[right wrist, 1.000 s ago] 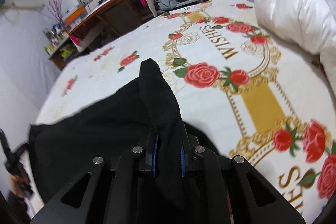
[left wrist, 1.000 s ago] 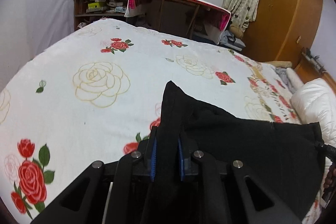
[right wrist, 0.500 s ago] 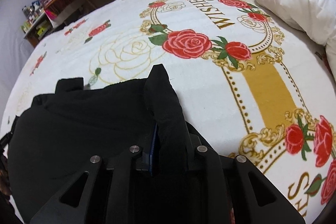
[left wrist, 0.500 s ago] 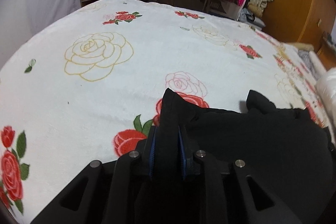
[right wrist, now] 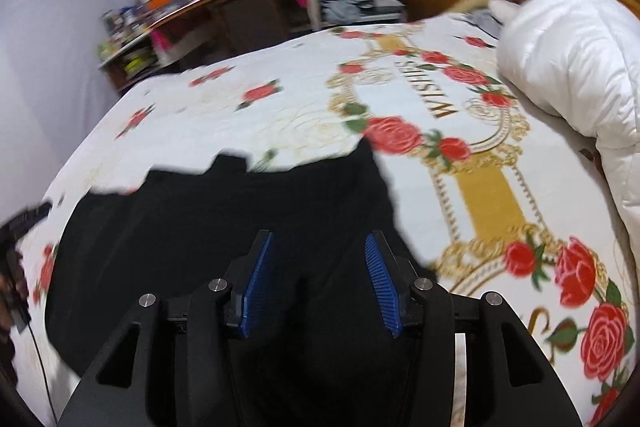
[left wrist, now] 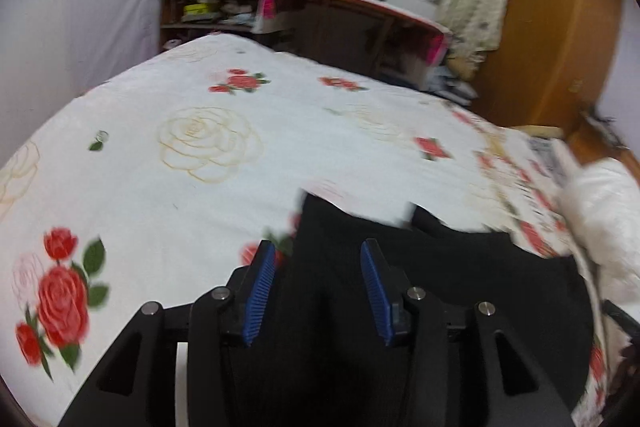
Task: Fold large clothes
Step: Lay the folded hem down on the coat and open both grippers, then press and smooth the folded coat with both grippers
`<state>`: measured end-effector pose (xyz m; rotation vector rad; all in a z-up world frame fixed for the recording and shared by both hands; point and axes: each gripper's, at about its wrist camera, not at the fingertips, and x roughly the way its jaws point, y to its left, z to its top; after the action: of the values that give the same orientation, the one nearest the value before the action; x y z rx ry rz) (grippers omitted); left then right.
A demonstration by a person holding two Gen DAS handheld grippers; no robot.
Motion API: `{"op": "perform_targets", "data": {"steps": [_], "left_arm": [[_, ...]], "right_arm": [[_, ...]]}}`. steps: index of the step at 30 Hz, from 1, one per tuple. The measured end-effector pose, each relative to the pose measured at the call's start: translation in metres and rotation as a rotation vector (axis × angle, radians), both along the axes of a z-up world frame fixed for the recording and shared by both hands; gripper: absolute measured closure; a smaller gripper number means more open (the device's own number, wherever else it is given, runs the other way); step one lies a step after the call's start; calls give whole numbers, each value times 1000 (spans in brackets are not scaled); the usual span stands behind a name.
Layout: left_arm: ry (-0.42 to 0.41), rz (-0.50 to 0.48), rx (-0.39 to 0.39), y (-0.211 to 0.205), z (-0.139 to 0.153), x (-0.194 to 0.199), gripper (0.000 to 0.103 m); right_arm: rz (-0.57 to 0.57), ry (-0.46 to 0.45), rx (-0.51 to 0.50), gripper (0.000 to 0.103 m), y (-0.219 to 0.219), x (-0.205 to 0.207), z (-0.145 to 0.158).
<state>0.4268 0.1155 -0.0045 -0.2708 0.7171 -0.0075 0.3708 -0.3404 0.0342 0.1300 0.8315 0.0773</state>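
Black garment (left wrist: 460, 291), laid on bed (left wrist: 168, 195): left tool (left wrist: 318, 289) and right tool (right wrist: 318, 281) just released, jaws opening; fold set down.

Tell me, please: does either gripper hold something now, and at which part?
Nothing is held. Both grippers, left and right, are opening; the black garment lies on the bed under the spread fingers, and the blue pads do not press it.
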Motion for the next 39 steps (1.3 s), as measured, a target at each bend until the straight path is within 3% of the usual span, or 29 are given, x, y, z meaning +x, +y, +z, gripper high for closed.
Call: {"op": "perform_targets", "data": {"steps": [3, 6, 9, 18, 23, 25, 28, 32, 34, 37, 39], "left_arm": [[-12, -96, -14, -33, -8, -38, 55], [23, -176, 23, -64, -32, -52, 55], [83, -149, 52, -70, -60, -37, 55], [70, -82, 120, -81, -82, 3, 55], [124, -69, 148, -83, -70, 6, 55], [107, -75, 113, -81, -56, -1, 55], [61, -127, 129, -94, -40, -2, 55], [37, -194, 238, -120, -37, 22, 55], [90, -171, 279, -115, -52, 45, 55], [138, -114, 194, -88, -73, 64, 54], [123, -106, 200, -89, -76, 65, 54]], "right_arm": [[74, -5, -16, 54, 34, -35, -14], [103, 10, -94, 54, 52, -44, -40], [74, 6, -130, 54, 45, -34, -55], [-15, 36, -122, 55, 21, 17, -87], [-40, 77, -131, 55, 22, 18, -68], [-53, 38, -121, 55, 25, 7, -50], [-27, -21, -107, 55, 32, 3, -33], [-28, 33, -158, 55, 28, 35, -47], [-52, 74, -127, 55, 11, 48, -62], [-101, 79, -132, 55, -12, 60, -73], [-132, 103, -113, 55, -23, 66, -82]]}}
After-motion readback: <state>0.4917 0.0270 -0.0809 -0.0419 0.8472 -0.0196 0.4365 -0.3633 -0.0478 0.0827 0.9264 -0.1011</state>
